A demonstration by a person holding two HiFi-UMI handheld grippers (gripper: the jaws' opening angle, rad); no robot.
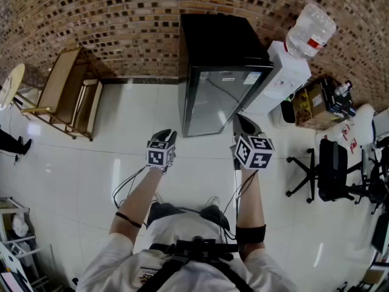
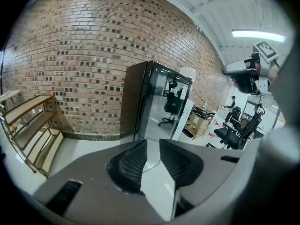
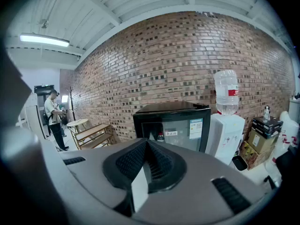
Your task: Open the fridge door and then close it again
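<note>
Black-cased and glass-fronted, the fridge (image 1: 222, 47) sits on the floor against the brick wall (image 1: 121, 23). Its door (image 1: 213, 105) is shut, and it stands straight ahead of the person, just beyond both tools. The task looks unstarted, since nothing touches that door yet.

The right gripper (image 1: 243, 124) hovers near the door's right edge with its fingers pressed together and nothing between them. The left gripper (image 1: 163, 135) hangs a little further back, near the door's left side. Its fingers are a narrow gap apart and pinch nothing.

Now the hazards. No handle can be made out on that glass, so the opening edge is a guess. Closed fingers would have to spread before they could catch any lip, and on smooth glass a shallow hold could skid off.

A water dispenser (image 1: 285, 72) stands right beside the fridge, with its bottle (image 1: 310, 29) perched on top. A wide swing or a stray elbow on that side could knock it.

The white tiled floor (image 1: 121, 139) looks glossy. A hard tug might drag the whole cabinet forward instead of freeing the door. On the way back, a careless shove could slam the glass.
</note>
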